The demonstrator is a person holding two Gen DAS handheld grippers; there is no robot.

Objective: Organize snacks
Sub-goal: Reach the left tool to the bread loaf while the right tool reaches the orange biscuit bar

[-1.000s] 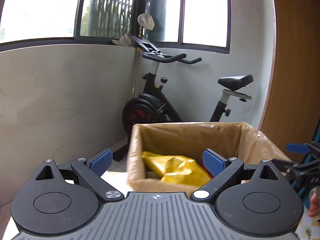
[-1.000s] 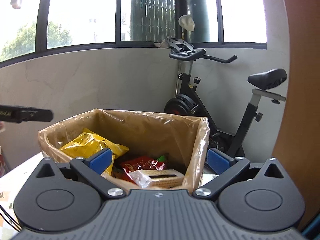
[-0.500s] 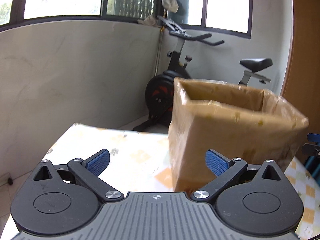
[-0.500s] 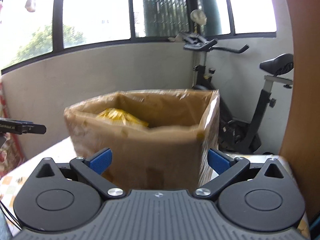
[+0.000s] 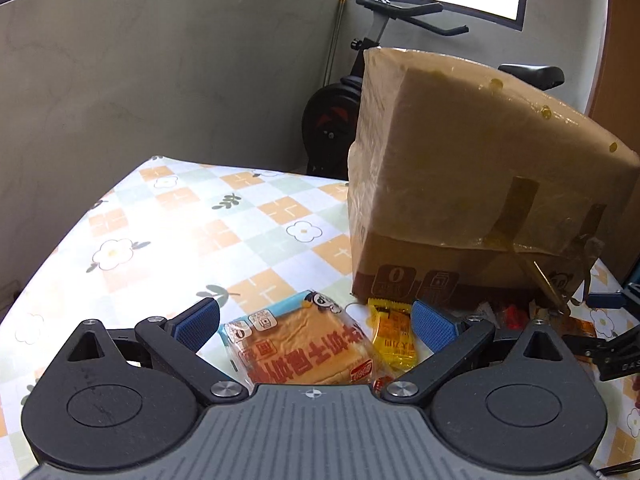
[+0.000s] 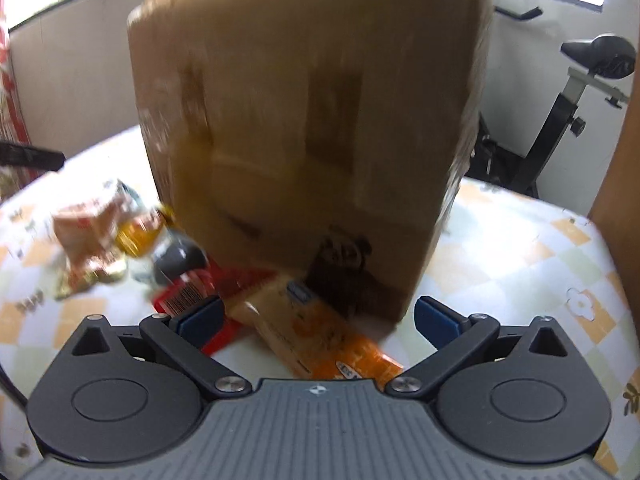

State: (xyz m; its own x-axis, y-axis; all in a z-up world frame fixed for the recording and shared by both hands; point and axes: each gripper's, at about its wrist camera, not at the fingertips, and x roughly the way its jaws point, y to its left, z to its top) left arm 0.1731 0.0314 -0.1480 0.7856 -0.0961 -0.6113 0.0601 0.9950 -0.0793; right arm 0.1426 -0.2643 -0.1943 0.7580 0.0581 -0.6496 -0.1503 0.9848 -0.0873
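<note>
Both views have dropped from box-top to tablecloth (image 5: 168,216). My left gripper (image 5: 314,322) and right gripper (image 6: 316,316) gape wide, empty — bread packet (image 5: 296,346) lies between the left's fingers beside the cardboard box (image 5: 460,184). I'd close squarely, gently.

On your desk (image 5: 168,240) the cardboard box (image 5: 472,184) stands toward the far right. Just before its near edge lie the snacks: a bread packet (image 5: 296,348) between your left gripper's (image 5: 314,322) spread jaws, a small sachet (image 5: 394,336) to its right. Between your right gripper's (image 6: 316,316) jaws a long biscuit pack (image 6: 320,336) lies beside a flat wrapper (image 6: 188,298). An exercise bike (image 5: 336,116) stands behind the desk.
</note>
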